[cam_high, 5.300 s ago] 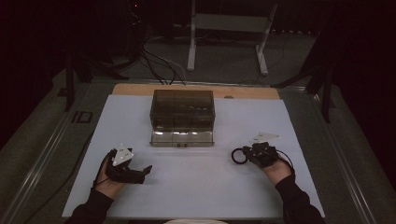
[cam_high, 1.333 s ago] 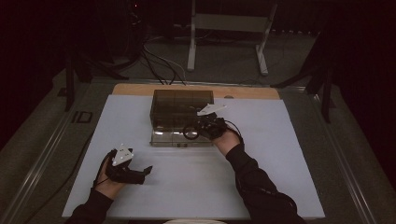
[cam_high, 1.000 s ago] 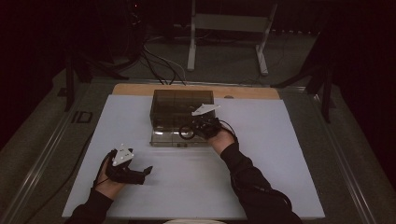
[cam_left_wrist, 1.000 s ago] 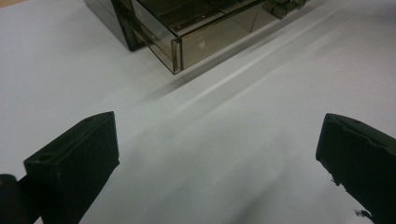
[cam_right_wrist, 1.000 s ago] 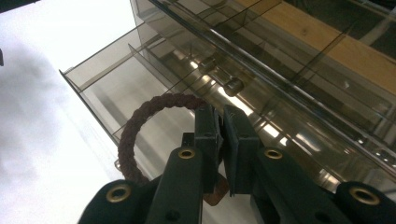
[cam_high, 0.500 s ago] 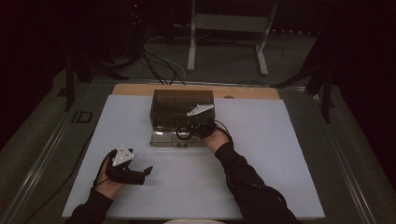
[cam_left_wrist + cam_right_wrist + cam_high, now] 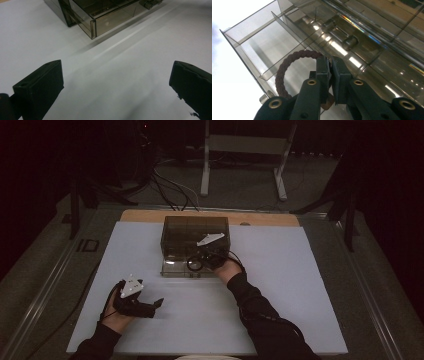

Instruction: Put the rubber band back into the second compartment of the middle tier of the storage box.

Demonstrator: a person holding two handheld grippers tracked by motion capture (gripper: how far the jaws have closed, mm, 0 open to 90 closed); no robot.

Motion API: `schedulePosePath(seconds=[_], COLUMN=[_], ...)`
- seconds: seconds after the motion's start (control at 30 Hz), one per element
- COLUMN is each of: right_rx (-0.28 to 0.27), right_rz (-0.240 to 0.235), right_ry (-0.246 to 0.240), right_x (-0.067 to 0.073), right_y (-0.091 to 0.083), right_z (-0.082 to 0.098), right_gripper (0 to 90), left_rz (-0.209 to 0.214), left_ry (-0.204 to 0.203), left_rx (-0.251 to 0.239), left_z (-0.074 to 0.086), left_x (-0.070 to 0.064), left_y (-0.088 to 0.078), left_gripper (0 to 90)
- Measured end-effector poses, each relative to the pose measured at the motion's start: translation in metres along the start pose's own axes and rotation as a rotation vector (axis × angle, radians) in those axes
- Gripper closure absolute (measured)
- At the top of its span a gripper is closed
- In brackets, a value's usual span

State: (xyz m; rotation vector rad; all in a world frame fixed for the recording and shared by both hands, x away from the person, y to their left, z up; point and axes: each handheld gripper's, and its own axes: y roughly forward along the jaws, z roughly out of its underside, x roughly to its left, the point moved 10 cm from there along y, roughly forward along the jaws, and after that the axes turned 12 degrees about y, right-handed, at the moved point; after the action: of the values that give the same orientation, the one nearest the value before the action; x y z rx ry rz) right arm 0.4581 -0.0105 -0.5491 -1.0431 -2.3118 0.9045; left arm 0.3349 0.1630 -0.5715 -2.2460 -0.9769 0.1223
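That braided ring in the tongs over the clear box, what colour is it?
Dark reddish brown, a plaited cord ring. It shows best in the right gripper view.

My right gripper (image 7: 200,261) is stretched forward from me, arm reaching out long, sleeve dark to the wrist, over the near edge of the smoky clear box (image 7: 195,237). Its jaws are pinched nearly together on a dark braided ring (image 7: 292,65), which hangs from them to one side. My left gripper (image 7: 150,306) lies low, well back from the box and off to its left, resting near me with my hand (image 7: 117,312) wrapped around its body. Its two black jaws stand wide apart, nothing between them, pointing toward the box.
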Motion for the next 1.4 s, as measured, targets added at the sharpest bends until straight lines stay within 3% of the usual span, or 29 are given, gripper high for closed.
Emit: schedulePosePath(seconds=[0.33, 0.6, 0.73, 0.9, 1.2, 1.4], right_rx=[0.014, 0.032, 0.015, 0.001, -0.033, -0.058], right_rz=[0.011, 0.009, -0.013, -0.046, -0.105, -0.141], right_ry=[-0.027, -0.021, -0.017, -0.013, -0.003, 0.031], right_x=[0.006, 0.007, 0.010, 0.015, 0.020, 0.019], right_y=[0.007, 0.009, 0.006, -0.006, -0.024, -0.037], right_z=[0.004, 0.007, 0.006, 0.001, -0.004, -0.007], right_gripper=[85.0, 83.7, 72.4, 64.5, 36.2, 16.1], left_rz=[-0.002, 0.001, 0.002, 0.000, 0.001, 0.001], left_ry=[0.001, 0.001, 0.000, -0.001, 0.001, 0.004], left_rx=[-0.002, -0.001, -0.002, -0.003, 0.001, 0.002], left_z=[0.000, 0.000, 0.000, 0.000, 0.000, 0.000], left_x=[0.000, 0.000, 0.000, 0.000, 0.000, 0.000], left_y=[0.000, 0.000, 0.000, 0.000, 0.000, 0.000], left_gripper=[0.7, 0.7, 0.7, 0.7, 0.7, 0.7])
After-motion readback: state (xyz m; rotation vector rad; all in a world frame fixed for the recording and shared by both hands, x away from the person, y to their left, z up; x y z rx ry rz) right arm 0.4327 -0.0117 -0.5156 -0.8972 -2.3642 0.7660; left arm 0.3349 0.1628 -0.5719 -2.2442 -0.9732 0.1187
